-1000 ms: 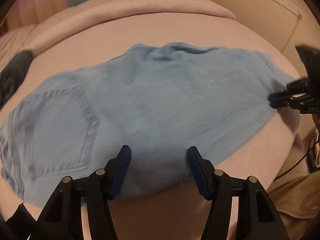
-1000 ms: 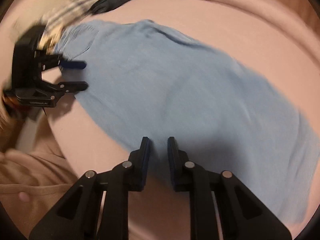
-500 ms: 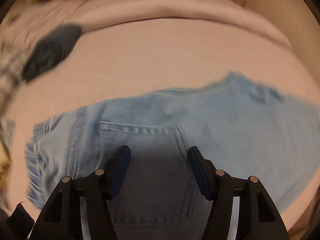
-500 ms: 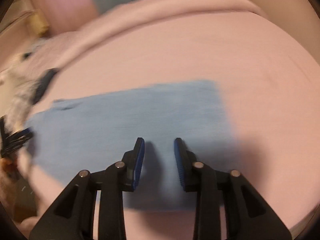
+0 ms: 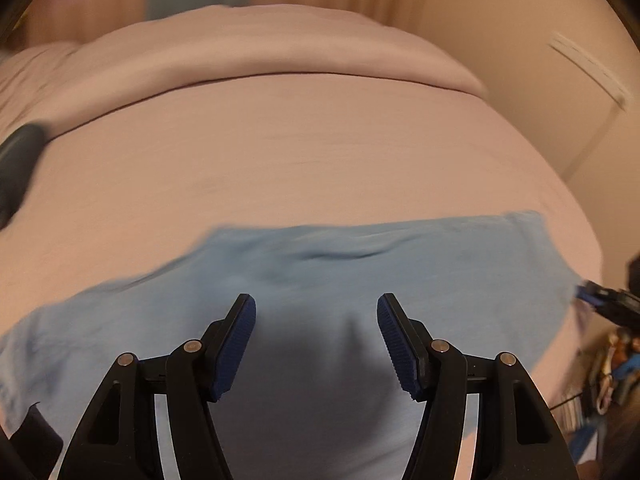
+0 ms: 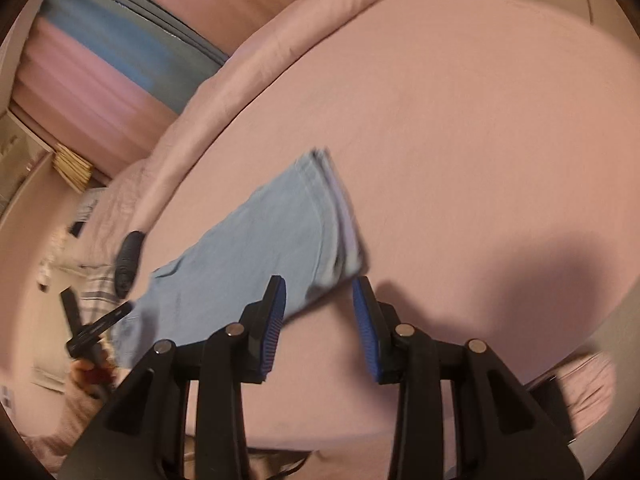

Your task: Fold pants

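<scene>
Right wrist, fingers (image 6: 276, 316) just parted, empty

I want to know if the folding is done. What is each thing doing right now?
pants: lying folded over on the bed, layered edges showing, nobody holding them.
left gripper: jaws open, nothing between them, above the pants.
right gripper: jaws just been opening, nothing between them.
bed: covered with a pink sheet.

A pink-sheeted bed (image 5: 304, 152) carries light-blue jeans (image 5: 360, 264) lying flat, with a dark object (image 6: 129, 258) near its edge.
</scene>
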`<state>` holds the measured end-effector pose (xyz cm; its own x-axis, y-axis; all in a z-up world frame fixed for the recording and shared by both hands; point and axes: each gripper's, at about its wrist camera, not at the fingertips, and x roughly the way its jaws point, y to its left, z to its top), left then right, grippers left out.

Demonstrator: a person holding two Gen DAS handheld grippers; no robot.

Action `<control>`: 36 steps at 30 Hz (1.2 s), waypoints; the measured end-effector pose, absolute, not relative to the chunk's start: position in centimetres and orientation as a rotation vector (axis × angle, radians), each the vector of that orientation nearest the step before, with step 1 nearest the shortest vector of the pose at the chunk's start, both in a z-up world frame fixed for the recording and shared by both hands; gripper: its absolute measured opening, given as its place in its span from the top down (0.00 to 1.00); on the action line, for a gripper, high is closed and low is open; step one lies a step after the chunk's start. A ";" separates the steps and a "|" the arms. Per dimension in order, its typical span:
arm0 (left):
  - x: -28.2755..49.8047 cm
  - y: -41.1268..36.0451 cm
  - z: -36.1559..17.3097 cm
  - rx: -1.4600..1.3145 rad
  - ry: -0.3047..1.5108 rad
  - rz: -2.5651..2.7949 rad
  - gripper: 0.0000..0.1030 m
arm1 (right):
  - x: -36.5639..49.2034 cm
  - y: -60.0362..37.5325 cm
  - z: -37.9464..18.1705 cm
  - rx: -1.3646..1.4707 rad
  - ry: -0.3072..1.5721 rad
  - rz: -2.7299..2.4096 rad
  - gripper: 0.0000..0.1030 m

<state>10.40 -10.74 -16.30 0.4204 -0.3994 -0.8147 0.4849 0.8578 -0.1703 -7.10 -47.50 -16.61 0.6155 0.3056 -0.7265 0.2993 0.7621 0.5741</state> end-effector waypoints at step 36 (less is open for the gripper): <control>10.7 -30.6 -21.3 0.371 1.070 -0.792 0.37 | -2.9 -47.7 -15.7 0.485 0.926 0.009 0.68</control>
